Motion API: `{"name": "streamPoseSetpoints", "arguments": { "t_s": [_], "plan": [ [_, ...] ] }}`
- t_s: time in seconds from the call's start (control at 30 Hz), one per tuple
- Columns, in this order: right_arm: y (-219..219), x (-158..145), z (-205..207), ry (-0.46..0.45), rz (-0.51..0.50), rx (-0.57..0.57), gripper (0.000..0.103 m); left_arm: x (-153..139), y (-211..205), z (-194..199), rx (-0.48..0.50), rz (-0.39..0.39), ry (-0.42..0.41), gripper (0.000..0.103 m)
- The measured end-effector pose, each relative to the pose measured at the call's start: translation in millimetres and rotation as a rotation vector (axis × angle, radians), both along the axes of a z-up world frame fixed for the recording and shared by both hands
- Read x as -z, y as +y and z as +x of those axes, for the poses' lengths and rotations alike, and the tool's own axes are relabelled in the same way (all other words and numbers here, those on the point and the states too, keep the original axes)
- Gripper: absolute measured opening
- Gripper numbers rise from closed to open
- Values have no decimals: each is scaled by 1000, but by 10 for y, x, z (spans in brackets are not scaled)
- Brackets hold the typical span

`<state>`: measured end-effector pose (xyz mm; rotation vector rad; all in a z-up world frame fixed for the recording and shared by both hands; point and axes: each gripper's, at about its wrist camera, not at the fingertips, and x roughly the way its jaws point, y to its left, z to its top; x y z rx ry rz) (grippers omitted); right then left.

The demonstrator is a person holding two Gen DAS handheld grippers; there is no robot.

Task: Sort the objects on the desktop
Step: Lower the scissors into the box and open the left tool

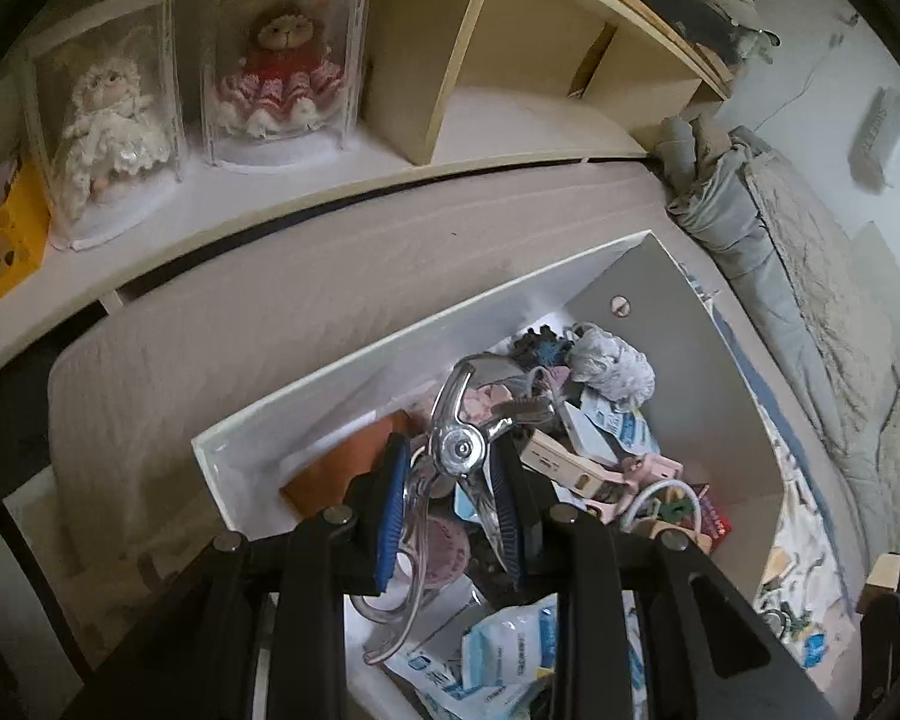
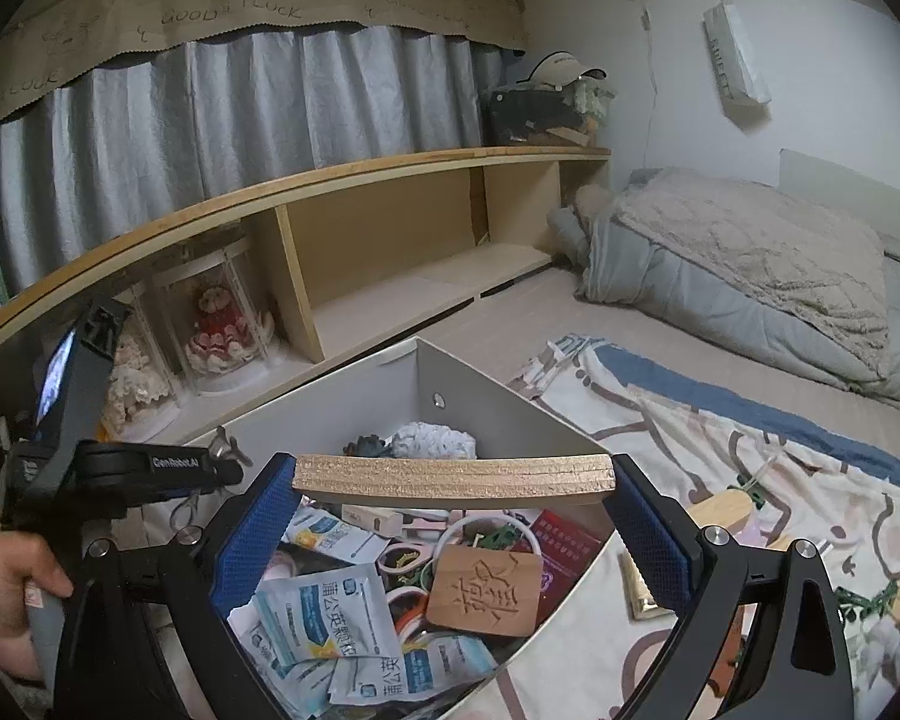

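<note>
A: Blue pads of left gripper (image 1: 450, 498) are seen clamped on a chrome scissor-like tool (image 1: 459, 450), w/ its clear handles near the lens, held over the white drawer (image 1: 678, 300) of clutter.

B: Right gripper (image 2: 453, 516)?

A: Fingers are spread wide, pinching a wooden block (image 2: 453, 480) by its ends, above same drawer, which is set on the bed.
</note>
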<state>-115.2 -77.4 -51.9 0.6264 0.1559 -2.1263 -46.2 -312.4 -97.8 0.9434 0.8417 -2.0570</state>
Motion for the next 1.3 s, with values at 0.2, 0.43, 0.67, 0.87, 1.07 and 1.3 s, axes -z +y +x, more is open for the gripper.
{"name": "streamPoseSetpoints", "arguments": {
  "t_s": [0.2,0.43,0.67,0.87,1.07,1.3],
  "plan": [
    [-53,67,-8,-15,8,-7,99,17,10,22,-55,-19,9,27],
    [-77,110,-5,-17,21,-9,99,32,20,51,-99,-3,-18,27],
    [-97,106,-27,-23,18,-7,99,37,20,41,-122,-3,-38,28],
    [-116,123,-29,-25,22,-11,99,-54,49,53,-132,-35,-12,62],
    [-121,157,-62,-39,22,-11,99,-73,33,44,-120,-41,-10,62],
    [-118,191,-145,-64,10,-16,99,-182,96,71,-71,-140,6,62]
  ]
}}
